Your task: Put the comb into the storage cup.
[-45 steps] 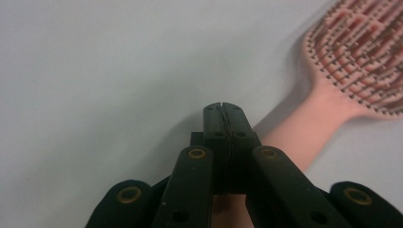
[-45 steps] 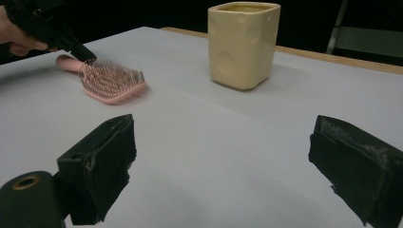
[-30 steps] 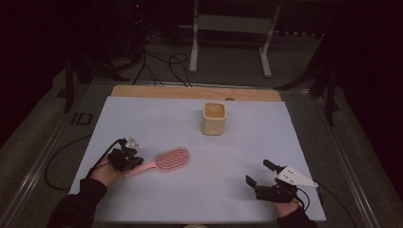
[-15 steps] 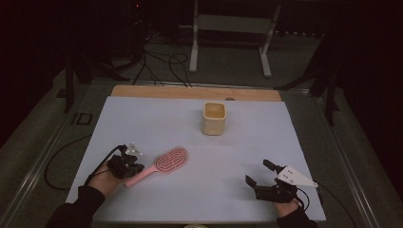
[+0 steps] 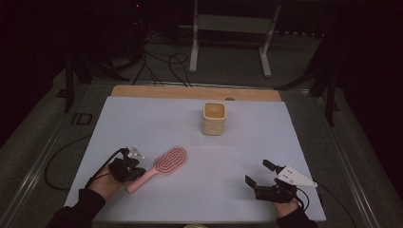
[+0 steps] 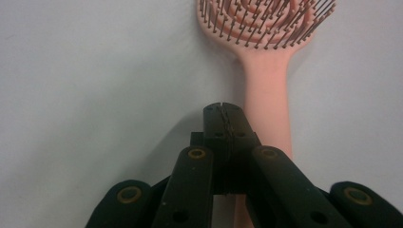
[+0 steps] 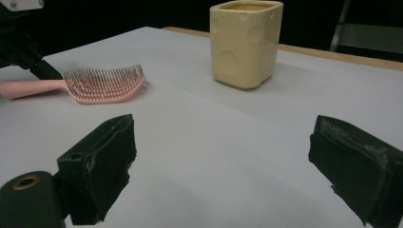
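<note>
A pink hairbrush (image 5: 170, 159) lies bristles up on the white table sheet (image 5: 157, 123), with its handle pointing toward the near left. My left gripper (image 5: 126, 167) sits at the handle's end. In the left gripper view its jaws (image 6: 222, 111) are pressed shut on nothing, just left of the brush handle (image 6: 266, 95). My right gripper (image 5: 256, 172) rests open near the front right edge, with bare sheet between its pads (image 7: 223, 166). A cream square cup (image 5: 214, 118) stands upright at the back centre. From the right gripper view the cup (image 7: 245, 42) rises ahead and the brush (image 7: 102, 83) lies to the left.
A wooden strip (image 5: 195, 92) borders the table's far edge. Behind it stand a metal frame (image 5: 233, 28) and loose cables (image 5: 161, 61) on the dark floor. A cable (image 5: 62, 156) trails off the table's left side.
My left gripper has drawn back toward the near edge, along the brush handle. The brush, the cup and the right gripper have stayed put.
</note>
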Demonstrator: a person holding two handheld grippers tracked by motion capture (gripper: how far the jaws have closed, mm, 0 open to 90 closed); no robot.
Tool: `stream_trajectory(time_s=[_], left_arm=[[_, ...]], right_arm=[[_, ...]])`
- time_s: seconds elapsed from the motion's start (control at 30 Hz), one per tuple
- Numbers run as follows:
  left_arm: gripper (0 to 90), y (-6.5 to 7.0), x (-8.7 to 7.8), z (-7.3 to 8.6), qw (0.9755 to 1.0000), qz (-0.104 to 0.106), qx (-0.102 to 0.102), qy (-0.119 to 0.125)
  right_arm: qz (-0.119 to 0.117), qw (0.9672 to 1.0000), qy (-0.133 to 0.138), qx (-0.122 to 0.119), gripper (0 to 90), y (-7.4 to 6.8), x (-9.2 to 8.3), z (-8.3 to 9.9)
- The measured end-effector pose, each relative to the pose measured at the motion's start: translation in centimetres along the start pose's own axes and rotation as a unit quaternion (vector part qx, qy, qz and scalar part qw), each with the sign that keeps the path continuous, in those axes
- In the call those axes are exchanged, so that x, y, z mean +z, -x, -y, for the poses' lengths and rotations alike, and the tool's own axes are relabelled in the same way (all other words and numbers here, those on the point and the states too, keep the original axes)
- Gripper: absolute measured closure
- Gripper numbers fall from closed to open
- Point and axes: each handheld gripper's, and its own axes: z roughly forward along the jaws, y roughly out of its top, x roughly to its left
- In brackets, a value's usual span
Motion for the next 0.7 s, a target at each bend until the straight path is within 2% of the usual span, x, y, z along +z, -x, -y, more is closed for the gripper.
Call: stream_trajectory(time_s=[0.2,0.43,0.57,0.7], left_arm=[[90.0,0.8,0.0,0.1,0.9999,0.012,0.008,-0.001],[90.0,1.2,-0.1,0.1,0.9996,0.025,0.002,-0.01],[90.0,1.3,0.0,0.1,0.9995,0.028,-0.005,-0.012],[90.0,1.2,-0.1,0.1,0.9996,0.019,-0.014,-0.013]], right_arm=[[0.0,1.0,-0.001,-0.001,8.1,0.0,0.0,0.0],[-0.001,1.0,0.0,-0.002,8.1,0.0,0.1,0.0],[-0.001,1.0,-0.001,-0.001,8.1,0.0,0.1,0.0],[-0.001,1.0,-0.003,0.0,8.1,0.0,0.1,0.0]])
